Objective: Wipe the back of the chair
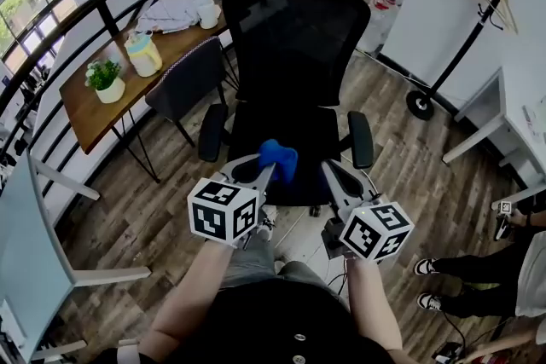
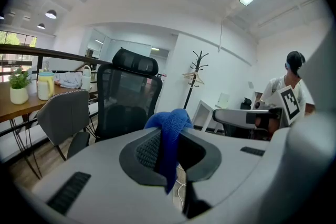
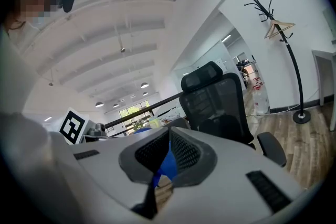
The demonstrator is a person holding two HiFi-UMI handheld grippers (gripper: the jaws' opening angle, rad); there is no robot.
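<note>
The cloth (image 1: 279, 158) is soft, light and limp. It is pinched at a bunched fold between the closed jaws of the left hand-held gripper (image 2: 169, 140), and a loose end hangs below. A hold near the middle is judged best, so that a pad of fabric projects forward for wiping.

The chair (image 2: 128, 105) stands just beyond both grippers, front toward them. Its mesh back (image 1: 294, 38) is probably flexible, and the chair may swivel under pressure, so light strokes are advised.

The right hand-held gripper (image 3: 168, 145) is held just right of the left one, jaws together, with nothing gripped. Both forearms (image 1: 200, 286) are extended forward and low, toward the seat (image 1: 281, 132).
</note>
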